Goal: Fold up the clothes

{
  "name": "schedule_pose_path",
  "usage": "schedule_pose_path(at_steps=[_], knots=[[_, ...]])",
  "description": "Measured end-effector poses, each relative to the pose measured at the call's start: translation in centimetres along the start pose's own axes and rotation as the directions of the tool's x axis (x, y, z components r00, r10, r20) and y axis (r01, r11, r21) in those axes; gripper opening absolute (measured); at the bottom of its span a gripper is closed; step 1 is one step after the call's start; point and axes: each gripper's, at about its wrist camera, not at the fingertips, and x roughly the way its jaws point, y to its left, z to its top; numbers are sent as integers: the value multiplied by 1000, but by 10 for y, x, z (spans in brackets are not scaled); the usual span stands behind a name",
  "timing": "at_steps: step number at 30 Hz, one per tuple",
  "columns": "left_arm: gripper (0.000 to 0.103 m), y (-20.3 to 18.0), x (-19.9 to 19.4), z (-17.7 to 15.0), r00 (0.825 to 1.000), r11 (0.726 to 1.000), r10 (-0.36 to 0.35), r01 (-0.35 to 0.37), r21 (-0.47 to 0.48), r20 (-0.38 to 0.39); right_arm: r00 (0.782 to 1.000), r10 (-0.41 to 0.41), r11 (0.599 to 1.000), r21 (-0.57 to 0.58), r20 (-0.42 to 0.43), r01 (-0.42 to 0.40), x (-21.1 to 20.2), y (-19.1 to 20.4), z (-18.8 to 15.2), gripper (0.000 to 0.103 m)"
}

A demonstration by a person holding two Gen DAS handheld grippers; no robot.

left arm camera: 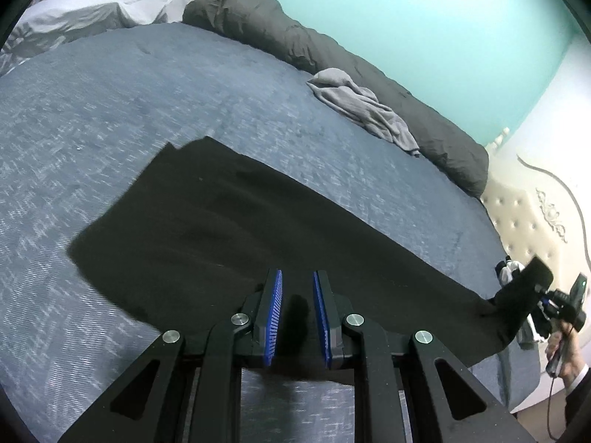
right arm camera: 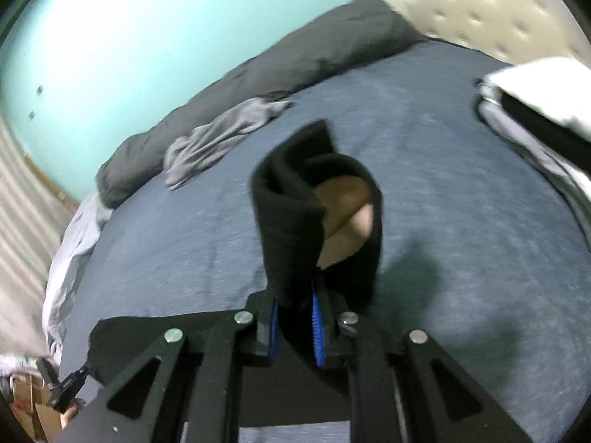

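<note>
Lying across the blue bed [left arm camera: 110,110], the black garment [left arm camera: 221,214] spreads flat beneath the left tool [left arm camera: 297,288], whose jaws stand apart, gripping nothing. Farther right, the right tool [right arm camera: 295,295] is clamped on the garment's lifted end, which folds upward.

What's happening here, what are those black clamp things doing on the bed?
A person is folding clothes on a bed using a hand-held gripper in each hand. The right gripper is shut on a corner of a black garment and holds it lifted off the bed. The left gripper sits over the near edge of the same garment with its jaws apart, so it does not look clamped. Most of the garment lies spread flat. A crumpled grey garment waits further back, beside a rolled dark blanket.
</note>
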Motion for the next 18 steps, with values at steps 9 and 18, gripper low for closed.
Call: schedule_pose_path(at_steps=[9,18], knots=[[19,29,-13,9,998,998,57,-57,-9,17,991,111,986,-116,-80,-120,41,129,-16,14],[19,58,-21,13,996,996,81,-80,-31,30,972,156,954,-227,-176,-194,82,234,-56,14]])
